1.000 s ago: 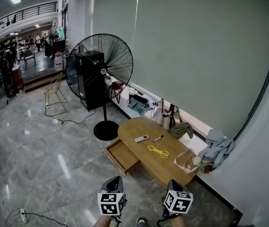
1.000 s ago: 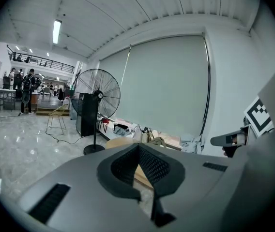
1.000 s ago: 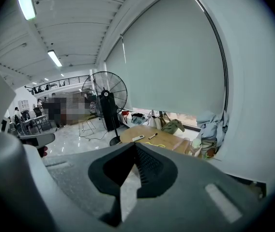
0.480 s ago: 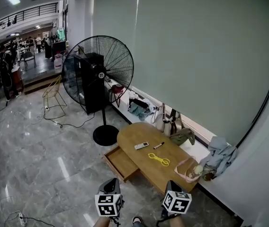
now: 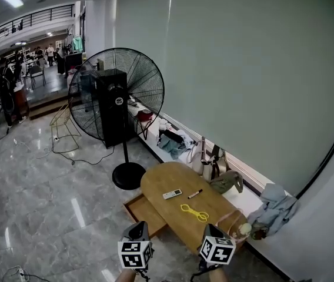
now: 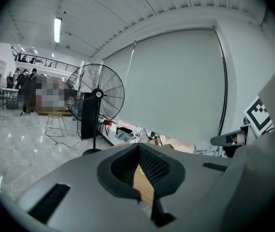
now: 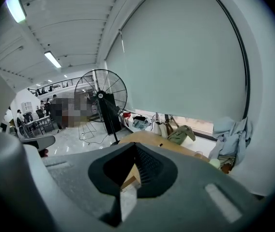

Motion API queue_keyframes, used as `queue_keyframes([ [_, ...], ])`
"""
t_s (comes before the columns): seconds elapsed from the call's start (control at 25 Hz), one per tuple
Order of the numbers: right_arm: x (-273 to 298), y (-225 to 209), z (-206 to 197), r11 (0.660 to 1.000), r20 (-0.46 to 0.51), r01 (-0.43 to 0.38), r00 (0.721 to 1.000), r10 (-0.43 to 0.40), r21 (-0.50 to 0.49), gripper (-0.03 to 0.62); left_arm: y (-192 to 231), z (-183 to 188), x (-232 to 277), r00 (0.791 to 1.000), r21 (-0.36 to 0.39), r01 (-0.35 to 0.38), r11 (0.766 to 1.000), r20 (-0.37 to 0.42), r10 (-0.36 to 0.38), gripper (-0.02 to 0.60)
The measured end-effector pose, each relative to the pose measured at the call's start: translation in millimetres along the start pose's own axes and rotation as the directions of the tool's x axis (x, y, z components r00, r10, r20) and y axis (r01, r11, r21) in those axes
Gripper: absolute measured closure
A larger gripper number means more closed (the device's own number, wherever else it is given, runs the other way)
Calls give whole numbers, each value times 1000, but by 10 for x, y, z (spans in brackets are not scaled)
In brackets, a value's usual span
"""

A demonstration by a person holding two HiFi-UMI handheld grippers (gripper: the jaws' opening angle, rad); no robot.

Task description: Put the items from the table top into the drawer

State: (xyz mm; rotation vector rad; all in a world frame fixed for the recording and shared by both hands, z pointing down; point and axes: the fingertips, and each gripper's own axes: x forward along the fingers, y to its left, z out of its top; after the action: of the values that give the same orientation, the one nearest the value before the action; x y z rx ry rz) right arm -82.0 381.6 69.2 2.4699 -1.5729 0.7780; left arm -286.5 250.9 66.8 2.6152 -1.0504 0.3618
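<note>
An oval wooden table stands ahead by the window wall. On it lie a white remote, a black marker and yellow scissors, with a pink basket at its near right end. The table's drawer hangs open on its left side. My left gripper and right gripper are at the bottom of the head view, short of the table, each with its jaws together and nothing held. The table shows only as a sliver past the left gripper and past the right gripper.
A large black floor fan on a round base stands just left of the table, with a cable trailing over the marble floor. Bags and clothes line the window ledge behind. A blue garment lies at the right. People stand far off at the left.
The table, drawer and fan have drawn nearer and shifted left in the head view. Both grippers have been carried forward with it, jaws unchanged.
</note>
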Motion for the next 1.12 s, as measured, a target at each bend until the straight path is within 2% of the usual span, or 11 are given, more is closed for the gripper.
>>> queue_keyframes([
  [0.28,489,-211,235,1000,-15,-28,999,28,-4,589,-76,147,507,1000,8,-20,1000,-5,20,584],
  [0.64,843,-359,274,999,-46,-25,999,26,29,589,-47,197,847,999,12,-19,1000,-34,19,584],
  [0.92,1185,-423,383,998,-50,14,999,-11,58,589,60,321,1285,999,28,19,999,-42,-18,584],
  [1.12,1552,-319,682,997,-26,39,999,-37,73,589,268,635,1681,998,59,58,997,-29,-56,584],
])
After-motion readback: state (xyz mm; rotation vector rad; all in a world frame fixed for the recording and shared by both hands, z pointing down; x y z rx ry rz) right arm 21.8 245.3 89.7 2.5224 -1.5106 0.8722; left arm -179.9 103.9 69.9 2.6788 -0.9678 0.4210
